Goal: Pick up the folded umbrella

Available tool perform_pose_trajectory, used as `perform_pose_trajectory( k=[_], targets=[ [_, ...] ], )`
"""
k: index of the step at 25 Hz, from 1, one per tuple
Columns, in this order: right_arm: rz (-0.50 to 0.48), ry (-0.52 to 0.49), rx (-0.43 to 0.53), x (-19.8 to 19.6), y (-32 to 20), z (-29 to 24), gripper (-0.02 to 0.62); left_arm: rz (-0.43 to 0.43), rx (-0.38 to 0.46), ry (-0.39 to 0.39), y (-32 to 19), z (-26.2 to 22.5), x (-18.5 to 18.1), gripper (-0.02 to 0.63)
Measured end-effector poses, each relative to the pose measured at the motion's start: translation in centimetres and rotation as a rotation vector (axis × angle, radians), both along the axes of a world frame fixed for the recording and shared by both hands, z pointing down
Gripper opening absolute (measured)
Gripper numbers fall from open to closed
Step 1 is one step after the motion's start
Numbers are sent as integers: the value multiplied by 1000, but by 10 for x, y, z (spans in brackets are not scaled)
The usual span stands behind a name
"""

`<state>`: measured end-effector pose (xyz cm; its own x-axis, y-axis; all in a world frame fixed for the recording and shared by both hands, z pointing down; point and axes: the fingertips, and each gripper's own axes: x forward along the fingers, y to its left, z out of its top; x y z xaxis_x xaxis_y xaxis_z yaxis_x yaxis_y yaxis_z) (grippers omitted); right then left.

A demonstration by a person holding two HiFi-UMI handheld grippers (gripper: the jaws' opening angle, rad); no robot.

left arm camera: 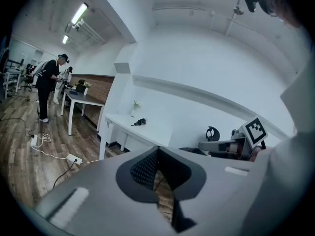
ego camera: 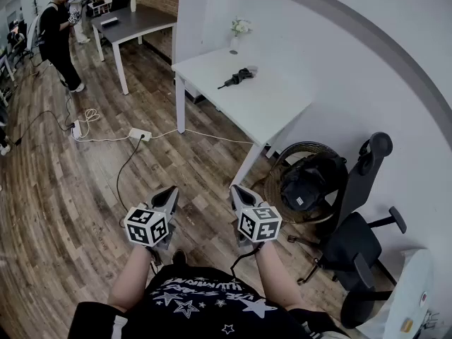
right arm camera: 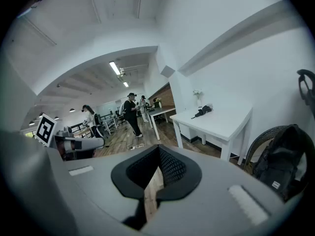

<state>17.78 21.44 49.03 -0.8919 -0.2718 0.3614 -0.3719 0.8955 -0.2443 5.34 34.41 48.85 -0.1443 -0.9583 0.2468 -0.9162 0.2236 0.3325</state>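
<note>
The folded umbrella (ego camera: 238, 77) is black and lies on a white table (ego camera: 268, 108) by the wall, well ahead of both grippers. It also shows small in the left gripper view, umbrella (left arm camera: 139, 122), and in the right gripper view, umbrella (right arm camera: 203, 111). My left gripper (ego camera: 170, 192) and right gripper (ego camera: 236, 190) are held side by side over the wooden floor, far short of the table. Each has its jaws together with nothing between them. The closed tips of the left gripper (left arm camera: 157, 153) and of the right gripper (right arm camera: 158, 150) point toward the table.
A small vase of flowers (ego camera: 236, 37) stands at the table's far end. To the right are a wicker basket holding a black backpack (ego camera: 309, 181) and a black office chair (ego camera: 361, 240). A power strip (ego camera: 139, 134) with cables lies on the floor. A grey desk (ego camera: 138, 21) and standing people (ego camera: 60, 37) are at the back left.
</note>
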Motion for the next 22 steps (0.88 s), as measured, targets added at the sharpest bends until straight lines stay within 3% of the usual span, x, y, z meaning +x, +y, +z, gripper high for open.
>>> perform_pose_trajectory(
  k=[22],
  targets=[
    [40,24,-23,-27,2,14,15,29,-13,31,-1,10,-33,3]
  ],
)
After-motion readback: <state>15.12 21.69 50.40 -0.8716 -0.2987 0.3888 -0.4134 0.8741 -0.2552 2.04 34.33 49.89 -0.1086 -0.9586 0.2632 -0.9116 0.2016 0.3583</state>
